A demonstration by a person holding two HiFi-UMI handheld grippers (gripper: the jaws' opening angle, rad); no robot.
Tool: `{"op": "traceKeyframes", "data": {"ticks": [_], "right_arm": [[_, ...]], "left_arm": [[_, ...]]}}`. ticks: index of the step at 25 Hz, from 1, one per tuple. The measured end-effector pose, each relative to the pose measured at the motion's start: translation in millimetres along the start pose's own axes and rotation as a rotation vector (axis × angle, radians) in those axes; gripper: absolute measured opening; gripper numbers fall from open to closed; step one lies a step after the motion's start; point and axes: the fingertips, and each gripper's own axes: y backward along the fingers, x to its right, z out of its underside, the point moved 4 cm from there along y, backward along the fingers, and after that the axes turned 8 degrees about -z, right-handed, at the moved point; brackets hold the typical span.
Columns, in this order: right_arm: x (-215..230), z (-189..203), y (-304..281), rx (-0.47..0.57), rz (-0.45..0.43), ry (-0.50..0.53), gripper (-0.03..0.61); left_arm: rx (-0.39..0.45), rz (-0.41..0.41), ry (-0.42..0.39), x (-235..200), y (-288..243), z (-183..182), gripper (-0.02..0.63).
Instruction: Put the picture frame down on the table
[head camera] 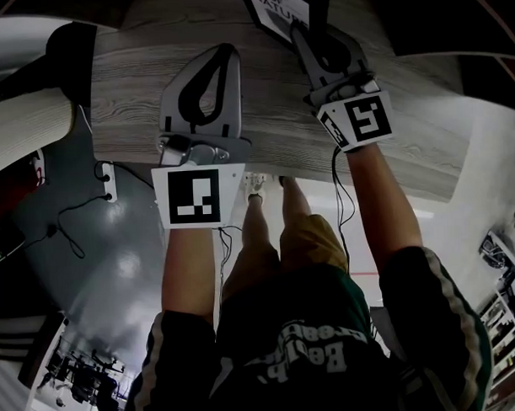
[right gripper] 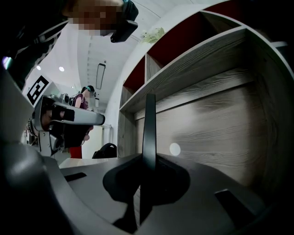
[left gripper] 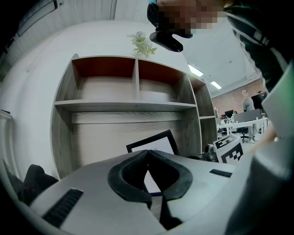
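Observation:
The picture frame (head camera: 278, 9), black-edged with a white printed sheet, stands at the far edge of the grey wood table (head camera: 127, 104). My right gripper (head camera: 299, 28) is shut on its side. In the right gripper view the frame (right gripper: 148, 124) shows edge-on, rising upright from between the jaws of the right gripper (right gripper: 147, 158). My left gripper (head camera: 226, 48) hovers over the table to the left of the frame, shut and holding nothing. In the left gripper view the closed tips of the left gripper (left gripper: 147, 152) sit in front of the tilted frame (left gripper: 158, 143).
A wooden shelf unit (left gripper: 135, 87) with open cubbies rises behind the table, with a small plant (left gripper: 142, 43) on top. A black bag (right gripper: 108, 150) lies at the table's far left. Cables and a power strip (head camera: 109, 180) lie on the floor on the left.

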Motion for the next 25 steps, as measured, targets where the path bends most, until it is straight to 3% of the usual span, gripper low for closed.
{"op": "traceKeyframes", "data": {"ticks": [11,20,23,25], "right_arm": [[-2.1,39.5,8.4,-0.172,0.032,-0.012,0.044],[-2.1,46.7,7.8,-0.204,0.031,-0.015,0.048],[-2.1,44.1,12.5,-0.192,0.030,-0.038,0.123],[-2.2,45.3,13.7,-0.191,0.034,-0.049,0.140]], "left_arm": [[-0.025,0.001,0.019,1.8,7.6,9.3,0.018],[-0.046,-0.009,0.025,2.3,11.6,19.4,0.018],[-0.047,-0.001,0.024,6.7,13.8,18.8,0.018],[-0.057,0.001,0.028,8.1,15.0,20.8,0.018]]}}
